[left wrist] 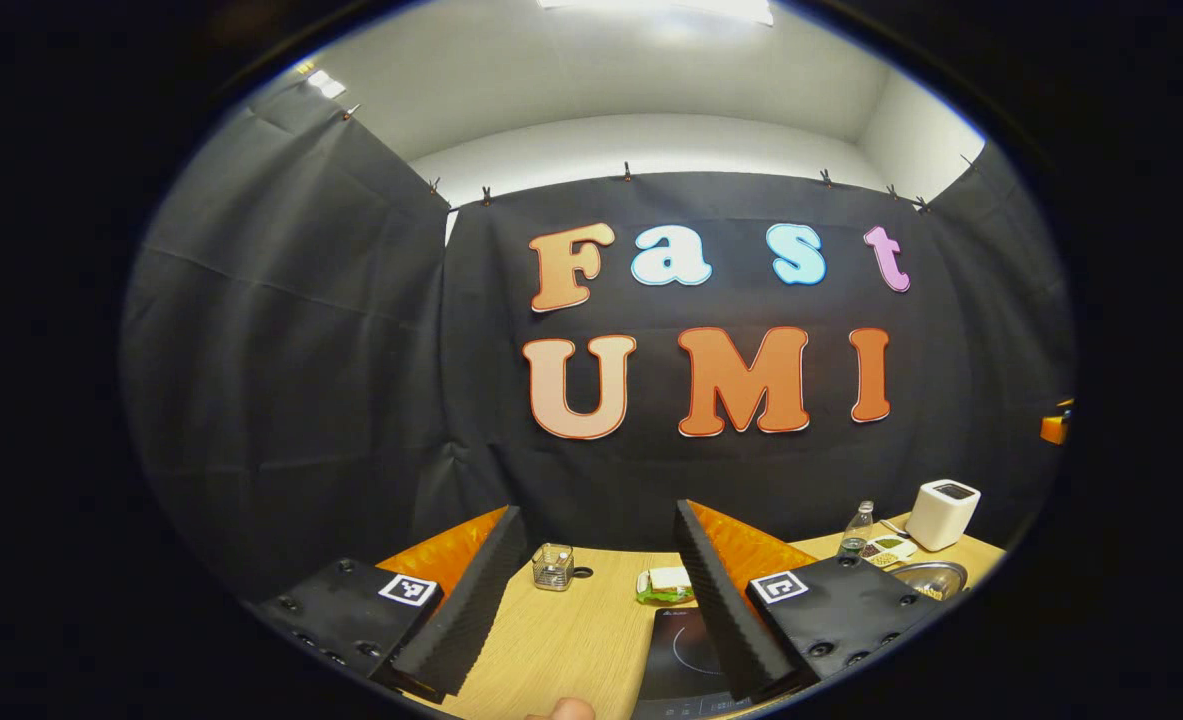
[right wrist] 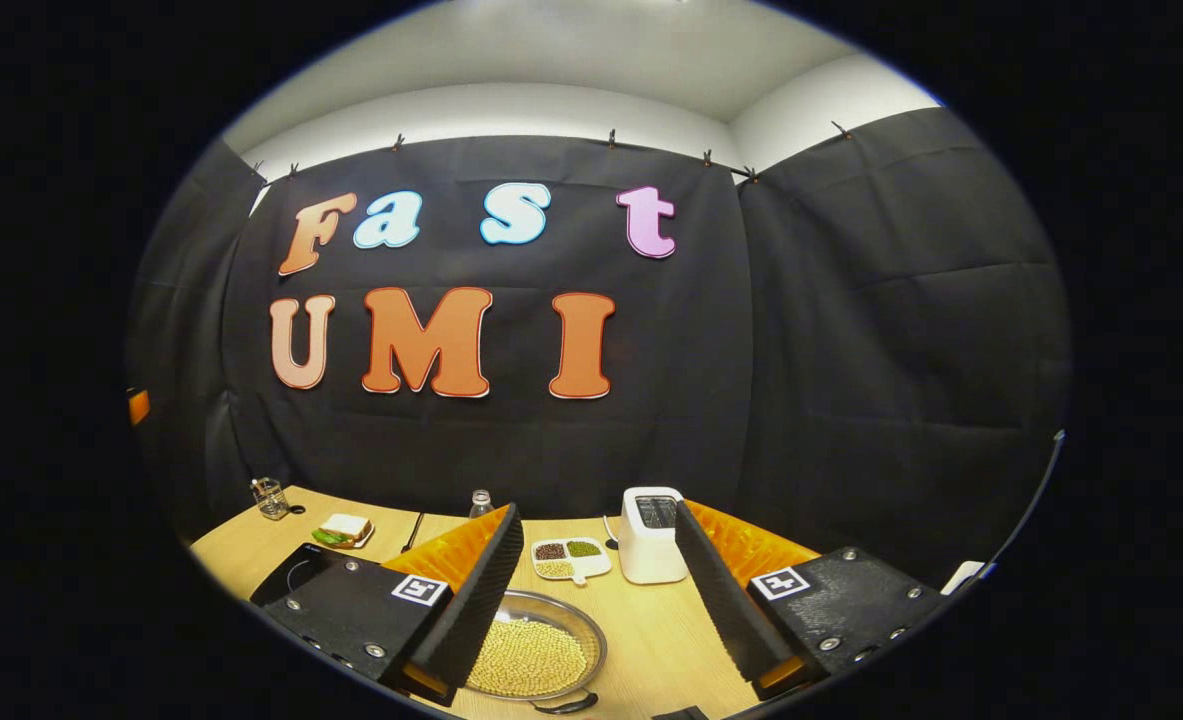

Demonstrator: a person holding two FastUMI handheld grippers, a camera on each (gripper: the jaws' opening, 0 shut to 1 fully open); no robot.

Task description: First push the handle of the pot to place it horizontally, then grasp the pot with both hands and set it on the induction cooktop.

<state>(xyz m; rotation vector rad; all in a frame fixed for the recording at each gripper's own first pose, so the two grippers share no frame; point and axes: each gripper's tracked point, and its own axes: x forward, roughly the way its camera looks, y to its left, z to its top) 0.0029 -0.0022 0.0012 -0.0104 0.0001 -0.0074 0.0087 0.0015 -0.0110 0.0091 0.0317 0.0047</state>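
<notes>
The pot is a shallow metal pan full of pale yellow beans, low in the right gripper view, with its dark handle pointing toward me. My right gripper hangs open above it, and the left finger covers the pan's left rim. The black induction cooktop lies on the wooden table under my open left gripper, partly behind its right finger. The pot's rim shows far right in the left gripper view. In the right gripper view the cooktop's corner peeks out at left.
At the back of the table stand a white toaster, a small tray of beans, a bottle, a sandwich on a plate and a glass jar. A fingertip shows at the left gripper view's bottom edge.
</notes>
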